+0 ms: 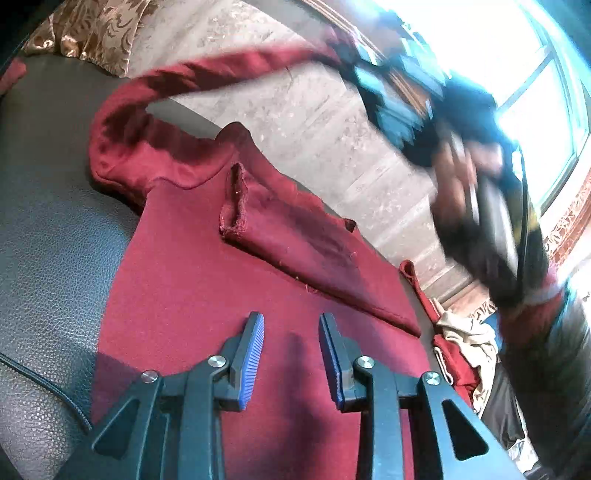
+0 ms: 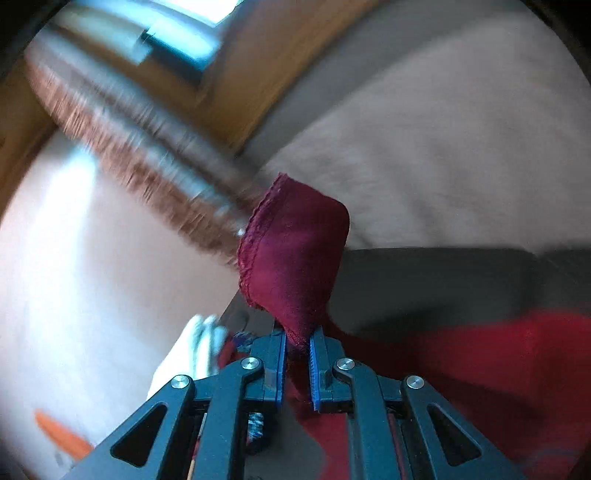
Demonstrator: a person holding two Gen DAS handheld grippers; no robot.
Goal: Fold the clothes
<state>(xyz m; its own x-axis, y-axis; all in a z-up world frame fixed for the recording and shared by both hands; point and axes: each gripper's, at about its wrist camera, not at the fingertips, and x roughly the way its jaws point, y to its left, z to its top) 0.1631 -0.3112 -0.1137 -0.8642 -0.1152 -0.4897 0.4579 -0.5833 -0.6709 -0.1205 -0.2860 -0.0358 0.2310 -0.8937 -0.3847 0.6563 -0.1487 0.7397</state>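
Note:
A dark red long-sleeved garment (image 1: 207, 280) lies spread on a dark leather surface (image 1: 48, 236). One sleeve (image 1: 295, 240) is folded across its body. The other sleeve (image 1: 221, 70) is lifted and stretches up to the right. My left gripper (image 1: 291, 321) is open and empty just above the garment's body. My right gripper (image 2: 298, 338) is shut on the red sleeve cuff (image 2: 295, 251), which sticks up between its pads. In the left wrist view the right gripper (image 1: 399, 99) is a blurred dark shape at the upper right, held by a hand.
A patterned gold cushion (image 1: 92, 33) lies at the back left. A pale tiled floor (image 1: 314, 110) runs beyond the surface's edge. A heap of red and cream clothes (image 1: 465, 350) sits low on the right. A bright window (image 1: 517, 55) is at the upper right.

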